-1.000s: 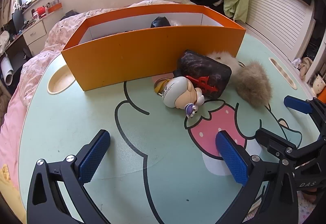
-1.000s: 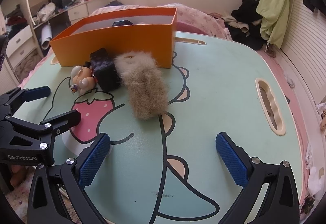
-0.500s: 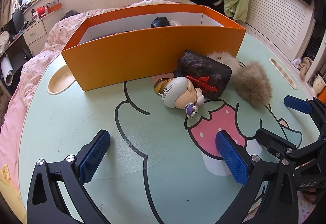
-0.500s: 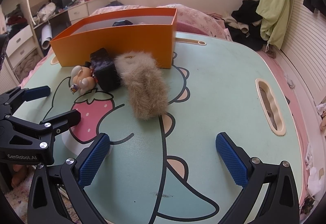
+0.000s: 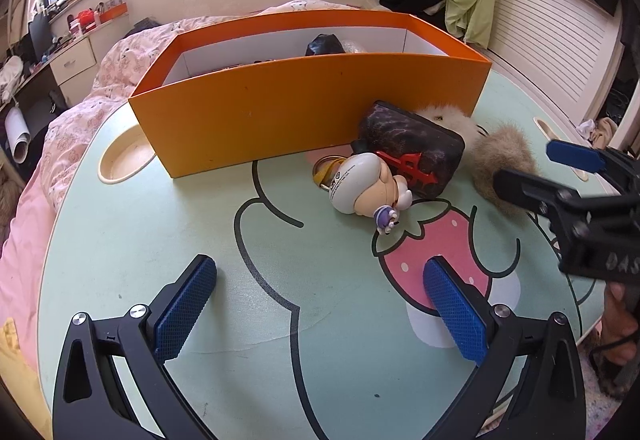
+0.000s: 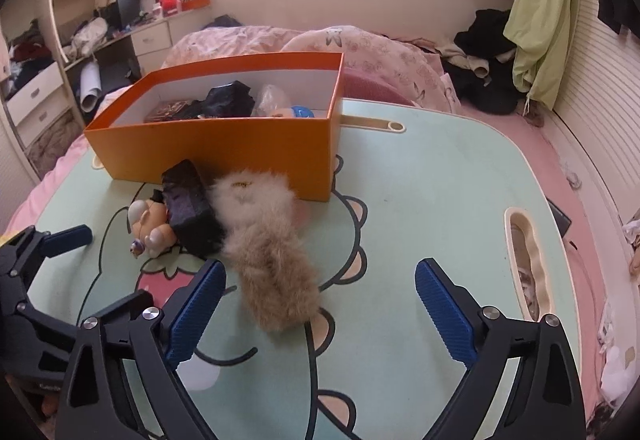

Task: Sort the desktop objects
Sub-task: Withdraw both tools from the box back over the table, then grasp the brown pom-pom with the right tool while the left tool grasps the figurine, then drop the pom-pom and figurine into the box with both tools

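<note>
The right claw [image 6: 320, 310] hangs over the worktop [image 6: 440, 208], its jaws closing with only the near tip of the fur pouch [image 6: 272, 260] between the pads, untouched. The pouch runs toward 12 o'clock, ending against the orange box [image 6: 224, 152]. It looks light, soft and squashy, so a squeeze across its middle should hold; the loose fur may slip. At 10 o'clock lie a stiff dark case [image 6: 190, 212] and a hard, smooth doll [image 6: 150, 226], probably slippery. The left claw [image 5: 320, 314] is spread wide, holding nothing, the doll at its 1 o'clock.
</note>
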A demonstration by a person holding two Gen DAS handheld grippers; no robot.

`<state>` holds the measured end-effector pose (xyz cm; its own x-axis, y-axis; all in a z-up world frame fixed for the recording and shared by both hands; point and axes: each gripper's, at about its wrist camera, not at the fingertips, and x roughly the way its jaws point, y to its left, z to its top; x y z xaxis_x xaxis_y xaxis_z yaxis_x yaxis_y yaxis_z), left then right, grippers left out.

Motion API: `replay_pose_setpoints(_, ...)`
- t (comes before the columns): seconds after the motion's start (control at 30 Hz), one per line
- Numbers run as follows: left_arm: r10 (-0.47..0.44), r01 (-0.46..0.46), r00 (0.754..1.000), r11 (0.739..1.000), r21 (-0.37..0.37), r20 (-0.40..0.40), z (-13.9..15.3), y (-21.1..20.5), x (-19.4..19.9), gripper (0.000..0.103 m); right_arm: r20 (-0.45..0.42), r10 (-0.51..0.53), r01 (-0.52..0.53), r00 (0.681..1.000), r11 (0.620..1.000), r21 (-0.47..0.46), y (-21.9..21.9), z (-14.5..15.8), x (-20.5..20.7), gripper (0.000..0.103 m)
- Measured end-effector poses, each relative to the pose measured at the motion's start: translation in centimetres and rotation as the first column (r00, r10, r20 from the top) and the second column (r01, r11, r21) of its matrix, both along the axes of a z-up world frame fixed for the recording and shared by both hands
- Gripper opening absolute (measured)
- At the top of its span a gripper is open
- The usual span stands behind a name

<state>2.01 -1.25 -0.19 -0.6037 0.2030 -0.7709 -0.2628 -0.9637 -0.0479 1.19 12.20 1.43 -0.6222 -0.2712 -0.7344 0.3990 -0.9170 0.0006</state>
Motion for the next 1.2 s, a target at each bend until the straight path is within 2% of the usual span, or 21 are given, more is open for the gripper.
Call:
replay_pose_setpoints(0.03, 0.000, 0.000, 1.000, 1.000, 0.000, 0.000, 0.0, 0.0, 0.0, 0.103, 0.013, 0.002, -0.001, 1.000, 1.000, -0.005, -0.1, -0.1, -0.4, 0.089)
replay_pose_setpoints(0.07, 0.000, 0.000, 1.000, 1.000, 0.000, 0.000, 0.0, 0.0, 0.0, 0.103, 0.032, 0.003, -0.003, 0.999, 1.000, -0.011, -0.1, -0.3, -0.9, 0.077)
replay_pose_setpoints(0.1, 0.000, 0.000, 1.000, 1.000, 0.000, 0.000, 0.0, 0.0, 0.0, 0.103, 0.052, 0.009, -0.008, 0.999, 1.000, -0.018, -0.2, -0.5, -1.2, 0.054)
replay_pose_setpoints(0.13, 0.000, 0.000, 1.000, 1.000, 0.000, 0.000, 0.0, 0.0, 0.0, 0.103, 0.064, 0.015, -0.014, 0.998, 1.000, -0.024, -0.2, -0.8, -1.4, 0.041)
replay_pose_setpoints(0.17, 0.000, 0.000, 1.000, 1.000, -0.001, 0.000, 0.0, 0.1, 0.0, 0.103, 0.057, 0.010, -0.009, 0.998, 1.000, -0.022, -0.1, -0.8, -1.3, 0.030)
replay_pose_setpoints(0.2, 0.000, 0.000, 1.000, 1.000, -0.001, 0.000, 0.0, 0.1, 0.1, 0.103, 0.047, 0.003, -0.002, 0.999, 1.000, -0.019, 0.0, -0.7, -1.1, 0.025)
replay_pose_setpoints(0.33, 0.001, -0.001, 1.000, 1.000, -0.003, 0.005, 0.1, 0.2, 0.0, 0.103, 0.034, 0.007, -0.004, 0.999, 0.995, -0.095, 1.5, -0.5, 0.5, 0.025)
replay_pose_setpoints(0.43, -0.003, 0.003, 1.000, 1.000, -0.003, 0.014, 0.3, 0.4, -0.4, 0.103, 0.003, 0.003, -0.003, 1.000, 0.993, -0.116, 2.4, -0.1, 1.7, 0.025)
replay_pose_setpoints(0.6, -0.016, 0.016, 1.000, 0.999, 0.042, -0.007, 1.3, 0.7, -1.6, 0.102, 0.006, 0.010, -0.009, 1.000, 0.990, -0.142, 3.1, 0.3, 2.4, 0.025)
replay_pose_setpoints(0.7, -0.025, 0.025, 1.000, 0.998, 0.050, 0.002, 1.5, 1.1, -2.6, 0.085, 0.011, 0.012, -0.011, 1.000, 0.989, -0.150, 3.1, 0.3, 2.5, 0.025)
replay_pose_setpoints(0.77, -0.039, 0.038, 0.999, 0.998, 0.046, 0.027, 1.3, 1.3, -3.3, 0.059, 0.017, 0.013, -0.011, 1.000, 0.988, -0.152, 3.1, 0.2, 2.4, 0.025)
replay_pose_setpoints(0.83, -0.056, 0.055, 0.998, 0.997, 0.047, 0.008, 1.4, 1.4, -3.3, 0.043, 0.020, 0.016, -0.013, 1.000, 0.988, -0.155, 3.0, 0.2, 2.5, 0.025)
replay_pose_setpoints(0.93, -0.076, 0.076, 0.997, 0.994, 0.084, 0.003, 1.2, 0.9, -3.0, 0.043, 0.022, 0.015, -0.011, 1.000, 0.988, -0.153, 3.0, 0.2, 2.6, 0.025)
replay_pose_setpoints(1.03, -0.076, 0.079, 0.997, 0.994, 0.076, -0.034, 1.3, -0.1, -1.6, 0.043, 0.016, 0.018, -0.016, 1.000, 0.989, -0.150, 2.9, 0.2, 2.8, 0.025)
replay_pose_setpoints(1.2, -0.073, 0.082, 0.994, 0.990, 0.112, -0.085, 3.8, -2.4, 0.2, 0.043, 0.002, 0.046, -0.045, 0.999, 0.987, -0.153, 2.2, 1.2, 2.8, 0.025)
